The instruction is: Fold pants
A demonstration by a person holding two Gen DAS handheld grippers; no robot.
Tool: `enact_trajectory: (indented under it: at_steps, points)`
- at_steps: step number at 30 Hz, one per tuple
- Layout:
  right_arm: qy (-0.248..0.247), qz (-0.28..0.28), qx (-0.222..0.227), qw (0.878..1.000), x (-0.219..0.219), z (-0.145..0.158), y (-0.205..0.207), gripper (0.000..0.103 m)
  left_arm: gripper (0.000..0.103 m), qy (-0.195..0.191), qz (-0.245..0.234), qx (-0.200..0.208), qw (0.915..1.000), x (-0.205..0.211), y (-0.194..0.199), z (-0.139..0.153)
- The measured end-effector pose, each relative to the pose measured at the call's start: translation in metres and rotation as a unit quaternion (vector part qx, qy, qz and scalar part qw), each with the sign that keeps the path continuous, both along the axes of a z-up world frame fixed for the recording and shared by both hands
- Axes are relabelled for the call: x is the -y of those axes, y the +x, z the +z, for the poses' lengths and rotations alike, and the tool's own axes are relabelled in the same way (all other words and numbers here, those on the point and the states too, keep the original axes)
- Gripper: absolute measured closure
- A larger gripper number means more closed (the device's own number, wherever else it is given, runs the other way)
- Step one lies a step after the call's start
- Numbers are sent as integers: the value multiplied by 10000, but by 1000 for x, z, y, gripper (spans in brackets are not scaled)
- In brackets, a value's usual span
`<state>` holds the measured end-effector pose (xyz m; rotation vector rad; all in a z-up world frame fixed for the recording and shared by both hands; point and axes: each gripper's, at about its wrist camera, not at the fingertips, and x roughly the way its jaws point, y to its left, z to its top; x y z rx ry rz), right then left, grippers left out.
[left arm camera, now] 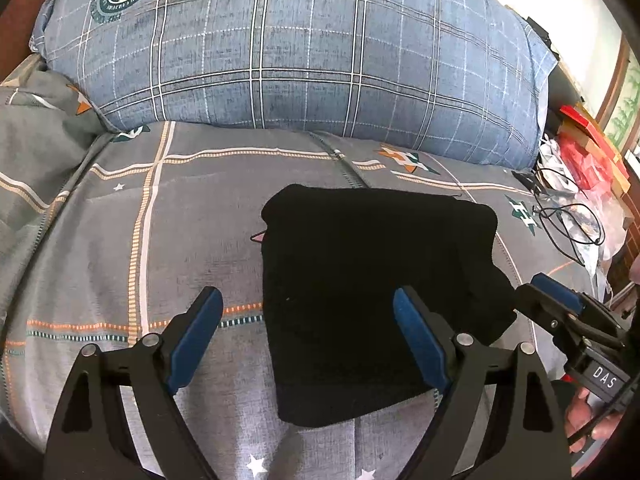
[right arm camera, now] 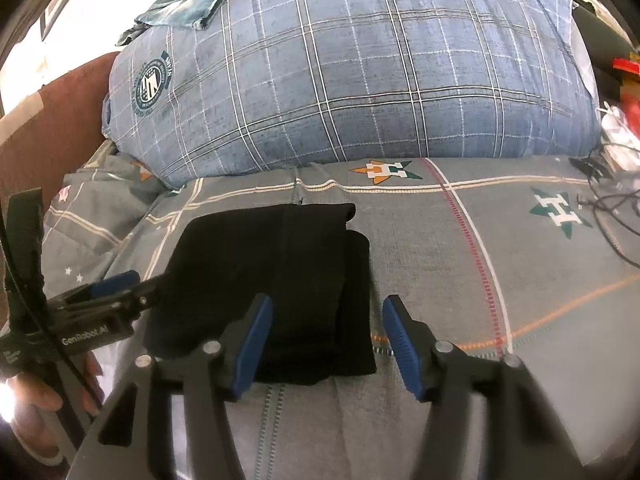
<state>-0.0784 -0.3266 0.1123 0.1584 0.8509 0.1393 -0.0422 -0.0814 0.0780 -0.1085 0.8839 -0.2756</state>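
Black pants (left arm camera: 372,292), folded into a compact rectangle, lay mid-bed (left arm camera: 160,240) below the blue plaid pillow (left arm camera: 300,48), long axis running toward that pillow; left hand-held gripper (left arm camera: 308,336) stood wide open over their near-left edge, right hand-held gripper (right arm camera: 328,340) open, empty, straddling their near-right corner.

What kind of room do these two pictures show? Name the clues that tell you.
Most likely a bedroom, on a bed. A big blue plaid pillow lies at the head, a grey patterned bedsheet covers the surface, and folded black pants rest on it.
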Motion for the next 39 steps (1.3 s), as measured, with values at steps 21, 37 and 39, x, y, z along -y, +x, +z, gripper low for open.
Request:
enact_trajectory:
  at_steps: [21, 37, 39]
  points:
    - [145, -204, -12, 9997, 16, -12, 19, 34, 15, -14, -58, -46, 10000, -4, 14, -4]
    - [42, 391, -162, 9991, -8, -24, 83, 78, 15, -156, -398, -325, 9986, 18, 17, -32]
    - [212, 327, -206, 9990, -3, -33, 88, 78, 15, -403, -355, -465, 9975, 14, 21, -39]
